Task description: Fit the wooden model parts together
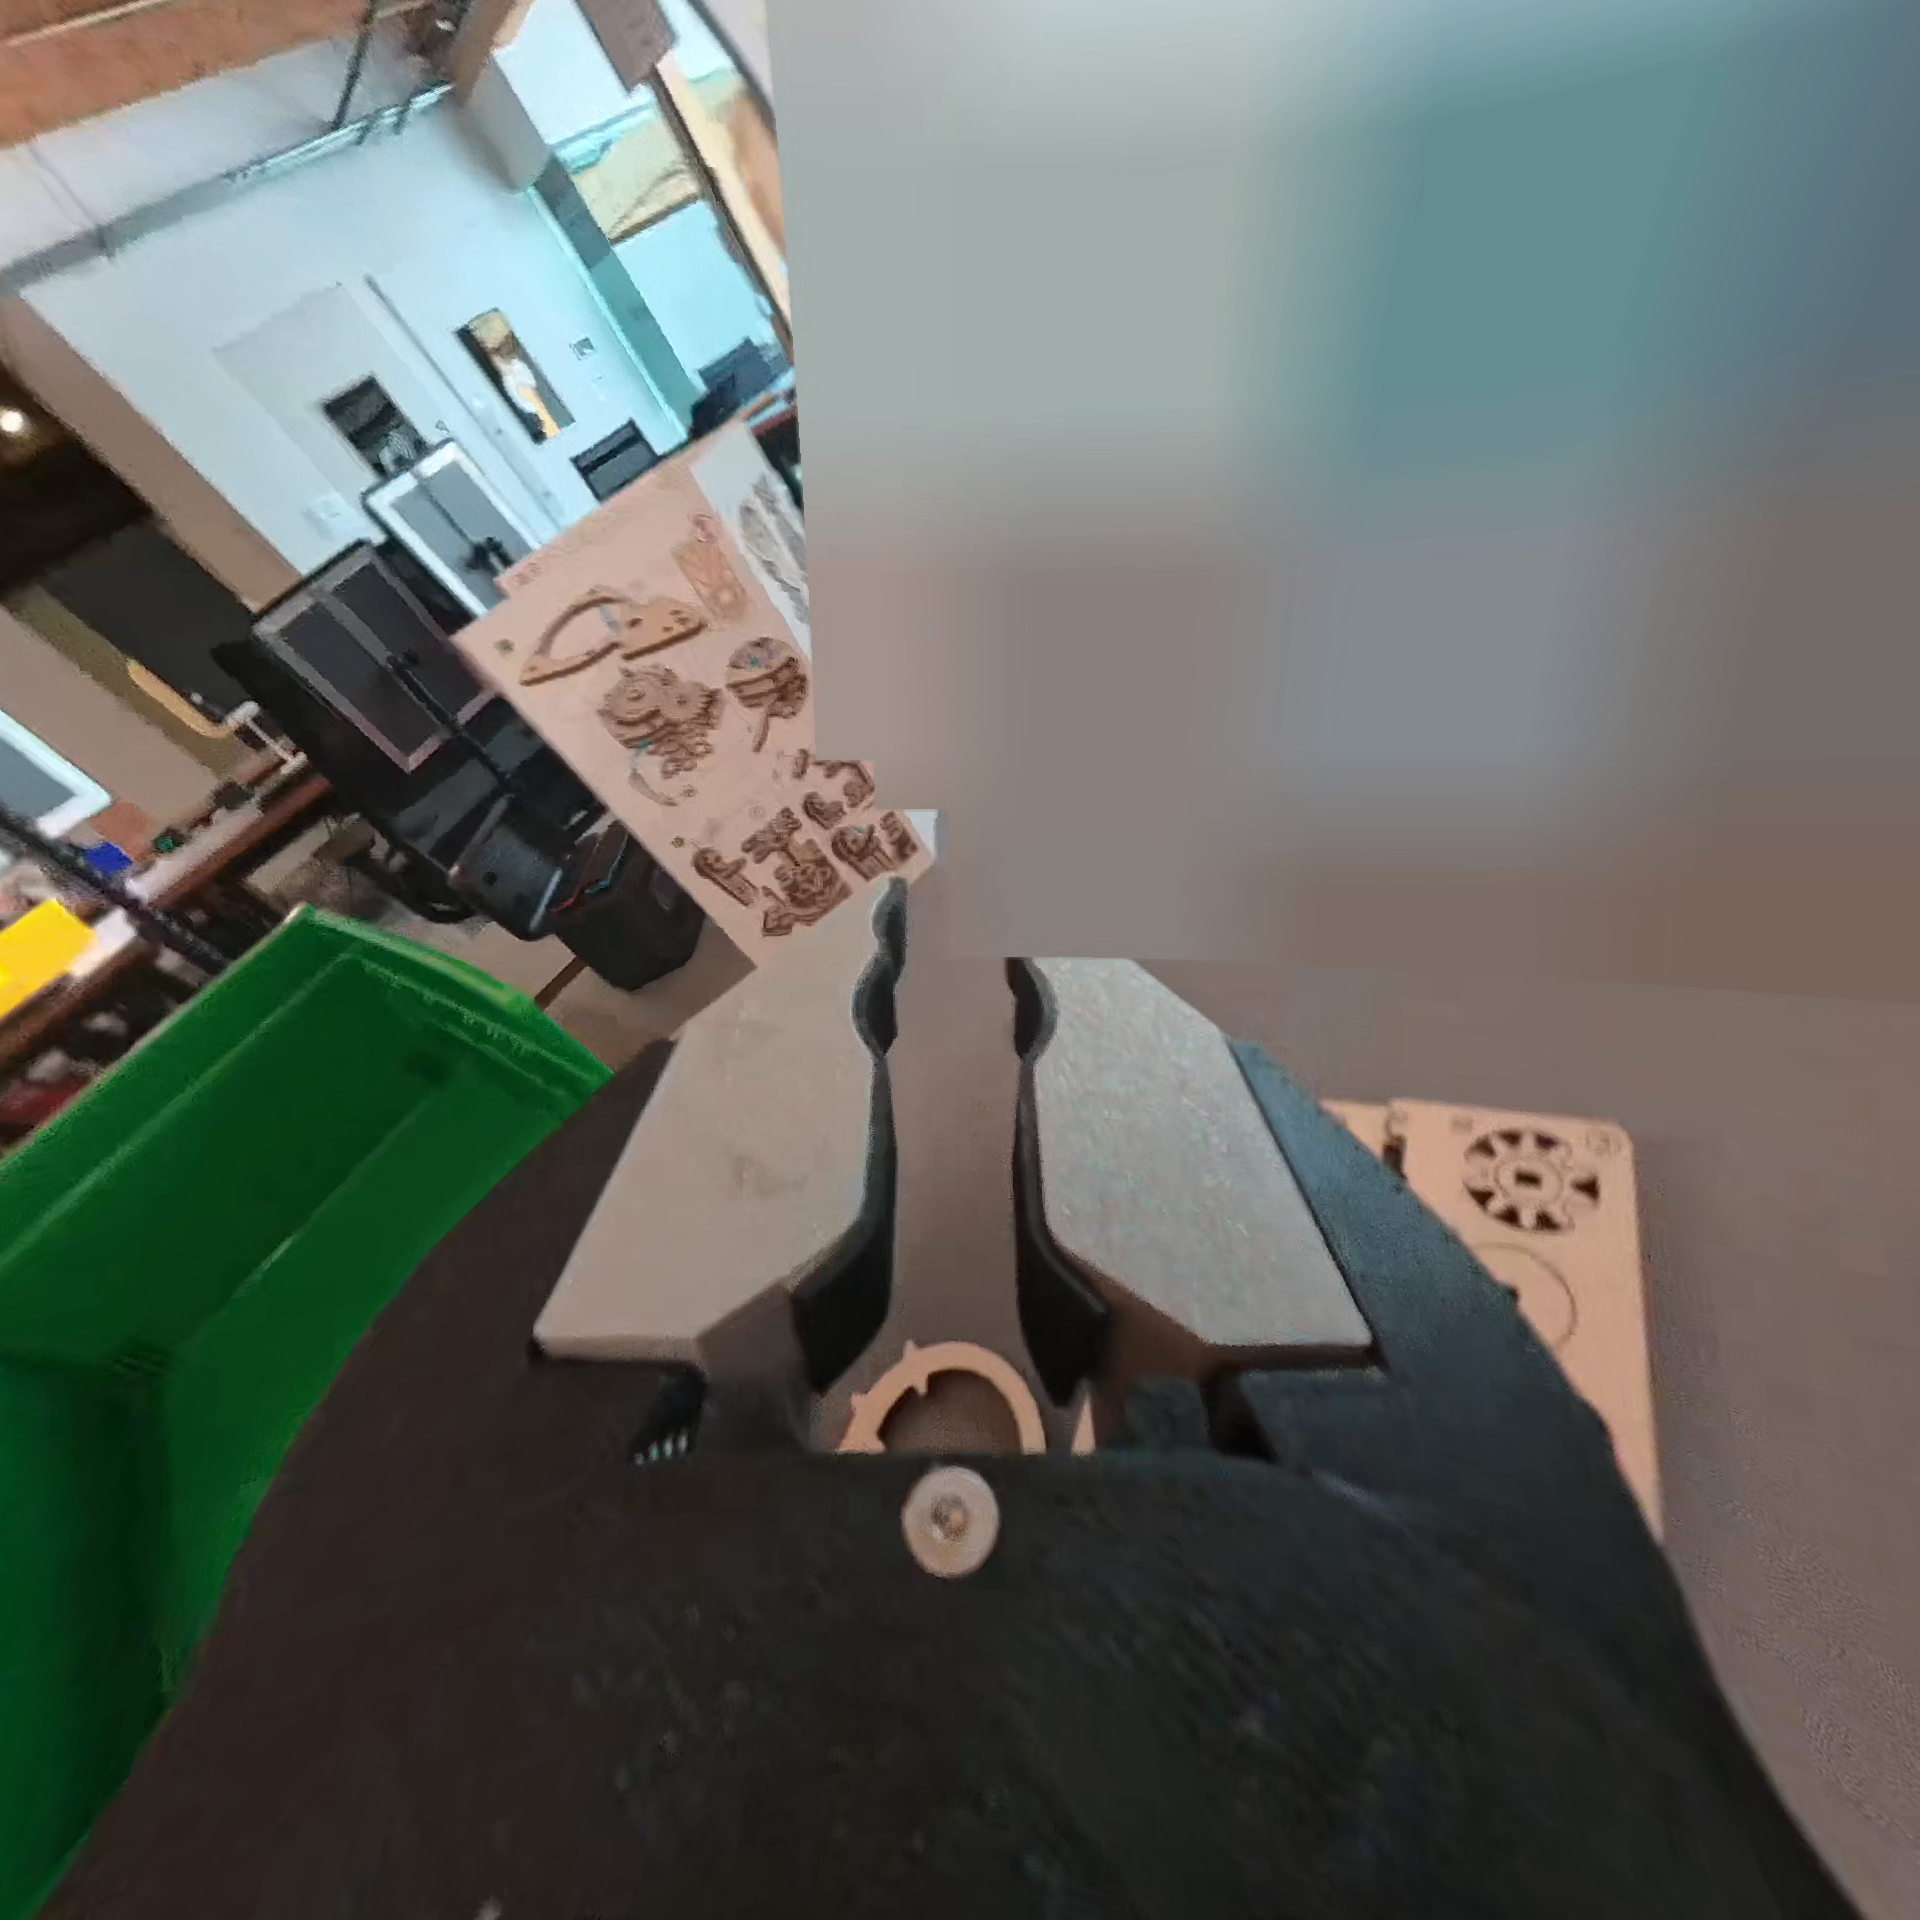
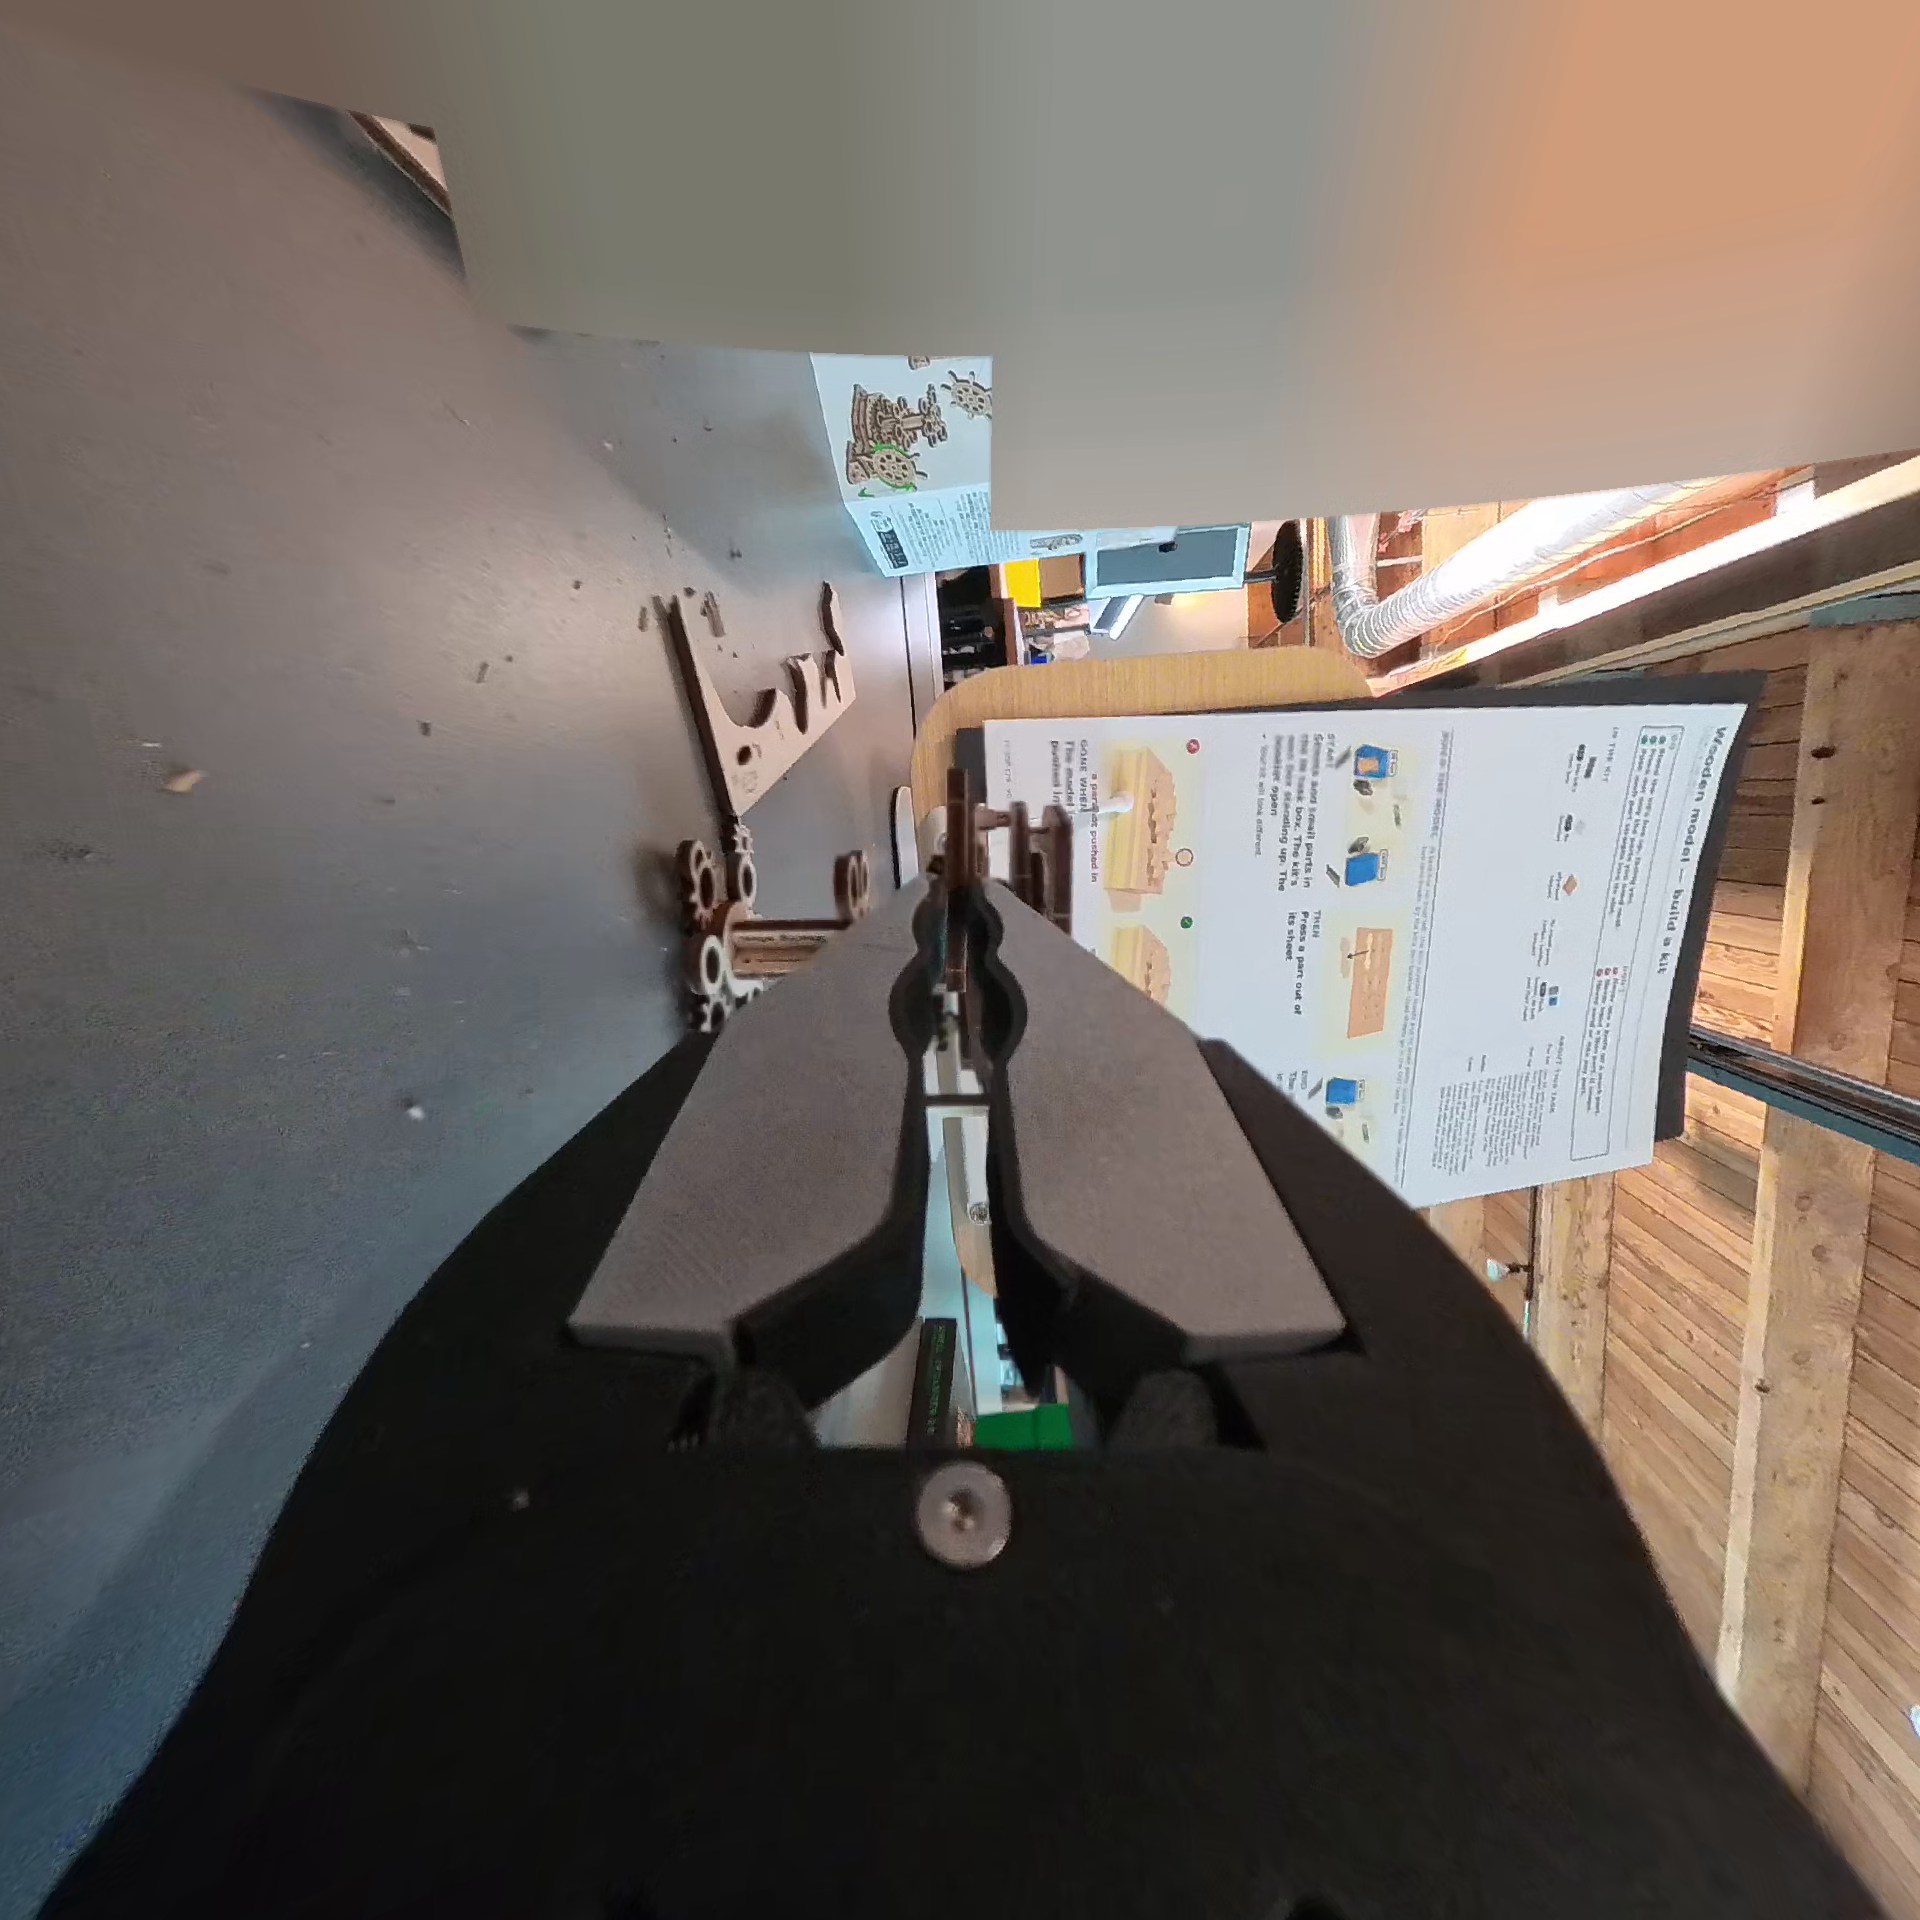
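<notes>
In the left wrist view my left gripper is open and empty, with a clear gap between its grey fingers. A pale wooden ring part lies on the grey table just below the finger bases. In the right wrist view my right gripper is shut on a dark brown wooden model part, a thin-plated sub-assembly that sticks out past the fingertips. A cluster of wooden gears lies on the table beside the left finger. This view is turned sideways, with the table on the left.
A green bin stands at the left. A plywood sheet with gear cut-outs lies at the right, and another part sheet stands upright ahead. A dark punched-out sheet, a booklet and an instruction page are near.
</notes>
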